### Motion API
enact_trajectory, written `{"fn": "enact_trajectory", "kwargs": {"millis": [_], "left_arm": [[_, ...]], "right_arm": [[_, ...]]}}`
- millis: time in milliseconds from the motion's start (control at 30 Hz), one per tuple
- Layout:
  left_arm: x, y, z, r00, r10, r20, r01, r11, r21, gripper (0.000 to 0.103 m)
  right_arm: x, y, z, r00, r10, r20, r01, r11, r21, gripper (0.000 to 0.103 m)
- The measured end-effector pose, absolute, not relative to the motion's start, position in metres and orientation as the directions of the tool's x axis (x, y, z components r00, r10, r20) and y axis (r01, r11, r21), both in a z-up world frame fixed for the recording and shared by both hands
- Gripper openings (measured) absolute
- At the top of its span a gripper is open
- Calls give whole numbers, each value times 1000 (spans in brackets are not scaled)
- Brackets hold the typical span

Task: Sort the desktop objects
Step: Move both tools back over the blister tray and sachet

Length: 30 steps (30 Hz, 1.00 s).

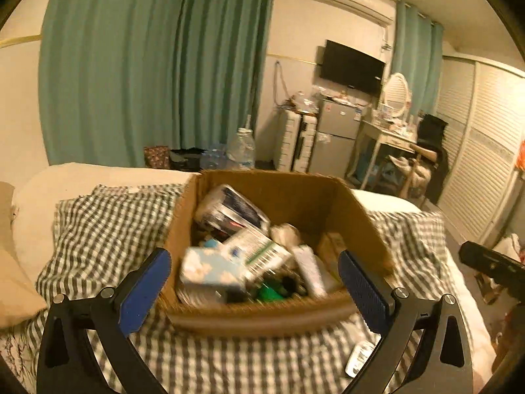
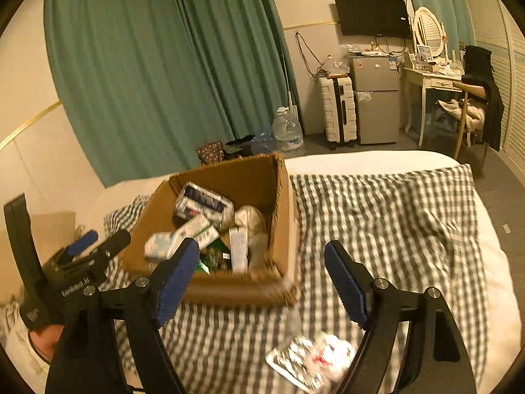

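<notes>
An open cardboard box (image 1: 262, 315) stands on the checked blanket, filled with several items. Among them are a light blue tissue pack (image 1: 213, 271), a white barcode carton (image 1: 259, 251), a wrapped dark blue package (image 1: 229, 211) and a white tube (image 1: 308, 272). My left gripper (image 1: 254, 257) is open over the box's near side, with nothing touching its blue pads. My right gripper (image 2: 261, 248) is open too, above the near right corner of the box (image 2: 236, 290). A silver blister pack (image 2: 295, 361) and a crumpled white wrapper (image 2: 331, 354) lie on the blanket just below it.
The blanket (image 2: 377, 223) covers a bed whose edge drops off at the right. A beige pillow (image 1: 16, 279) lies at the left. The left gripper (image 2: 98, 241) shows beside the box. Beyond the bed are water bottles (image 2: 288, 129), a suitcase, a small fridge and a dressing table.
</notes>
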<state>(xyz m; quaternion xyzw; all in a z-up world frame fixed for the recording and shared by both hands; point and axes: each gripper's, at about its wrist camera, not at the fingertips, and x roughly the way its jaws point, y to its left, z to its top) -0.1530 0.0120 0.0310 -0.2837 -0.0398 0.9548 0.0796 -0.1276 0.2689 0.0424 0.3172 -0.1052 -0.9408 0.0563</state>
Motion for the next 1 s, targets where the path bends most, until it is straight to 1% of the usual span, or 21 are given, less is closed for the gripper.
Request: {"fn": "enact_trajectory", "kwargs": {"millis": [167,233,433,567,733,800,867,933,1000], "left_arm": [[-120,39,17,-783,231,-577,-182,-973,-142,103],[-108,52,0,-760,256,-598,-205,-967,-154,103],[-87,86,-69,-669,323,-669,-280,-944,-176,103],[-88,109,-119,-574,320,-754,-305,-938,-166,103],[-94,133,-162,-484,314,-816,-336,-928,-158,103],[-99,143,-173,-461,331,-823,-353,-920,-172,103],[-101,156,-176,-482,314,-818,-372,-919,-133,103],[-102,172,-180,-503,289,-814,-425,-903,-58,103],[-103,175,-182,-527,278,-803,-457,-889,-8,96]], "right_arm": [[-87,280,34,-785,-138,-604,-7,-973,231,79],[-75,286,28,-780,-129,-612,-29,-970,241,79],[-60,304,-15,-735,-120,-668,-92,-957,274,79],[-63,316,-42,-713,-129,-689,-138,-938,319,79],[-72,321,-56,-706,-104,-701,-169,-936,308,79],[-76,323,-58,-705,-116,-700,-166,-932,322,79],[-80,325,-58,-708,-119,-696,-166,-930,328,79],[-83,325,-59,-708,-124,-695,-162,-930,331,79],[-85,324,-60,-706,-125,-697,-159,-931,328,79]]}}
